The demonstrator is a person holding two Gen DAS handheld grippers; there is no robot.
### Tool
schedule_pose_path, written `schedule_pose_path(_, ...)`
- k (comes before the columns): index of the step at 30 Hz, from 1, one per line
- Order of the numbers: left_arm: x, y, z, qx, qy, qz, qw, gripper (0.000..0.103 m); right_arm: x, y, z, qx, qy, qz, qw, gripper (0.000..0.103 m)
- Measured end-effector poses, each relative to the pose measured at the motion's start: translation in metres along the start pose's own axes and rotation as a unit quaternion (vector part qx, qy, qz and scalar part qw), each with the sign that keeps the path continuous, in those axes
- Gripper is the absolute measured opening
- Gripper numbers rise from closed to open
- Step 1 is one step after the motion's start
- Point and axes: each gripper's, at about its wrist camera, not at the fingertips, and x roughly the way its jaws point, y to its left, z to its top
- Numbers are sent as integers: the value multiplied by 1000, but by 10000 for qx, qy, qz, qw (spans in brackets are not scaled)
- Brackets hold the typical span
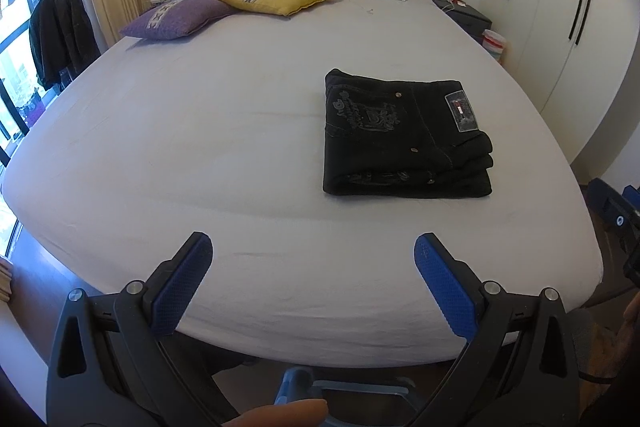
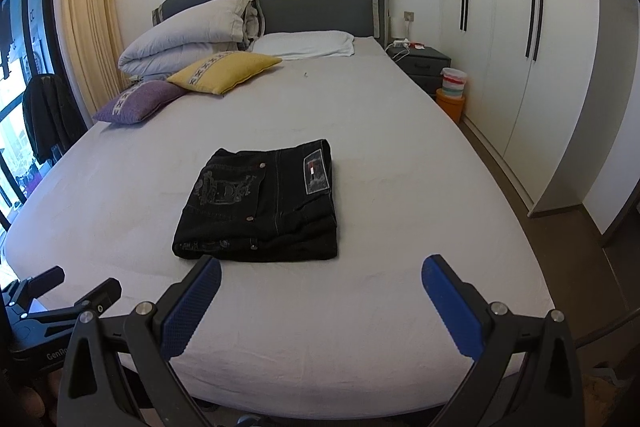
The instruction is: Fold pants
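Folding looks finished, or very nearly. Pants [image 2: 260, 203] lying as a compact, roughly square stack on the bed [image 2: 360, 307], several layers thick, with the layer edges showing at the near side. Nothing loose or hanging out, as far as visible. Perhaps only a small tidy-up left, judged from the slightly uneven layers at the near right corner.

Black denim, with pale embroidery on the back pocket on top, a few small metal rivets, and a rectangular label patch near the right edge. Top surface flat; heavy-looking cloth, likely to keep its shape.

Placed in the nearer half of the mattress, well apart from the yellow pillow [image 2: 228, 71] and the purple pillow [image 2: 140, 101] by the headboard.

Left claw [image 1: 314, 283] spread wide, holding nothing, above the near edge of the bed, away from the stack. Right claw [image 2: 320, 303] also wide apart and empty, just before the near side of the stack, not touching it.
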Motion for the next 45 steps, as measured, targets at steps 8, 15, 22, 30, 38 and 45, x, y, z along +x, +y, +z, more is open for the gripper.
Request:
schedule_pose_path(8,2,0,-1,30,15,36,10000,103,3,4,-5,-56,135,33,9999,103)
schedule_pose_path(15,3,-1,-3,36,21,40,10000,103,2,6,-7,-75,179,59,9998,103)
schedule_pose_path(22,3,0,-3,41,11,40,10000,103,2,8,-8,-75,198,66,9998,103)
schedule_pose_path(30,3,0,-3,38,10,37,10000,103,2,8,-8,-71,197,63,9998,103)
schedule_pose_path(38,3,0,-3,39,11,35,10000,103,1,8,-8,-69,198,62,9998,103)
schedule_pose_path(45,3,0,-3,39,12,35,10000,103,1,8,-7,-69,195,62,9998,103)
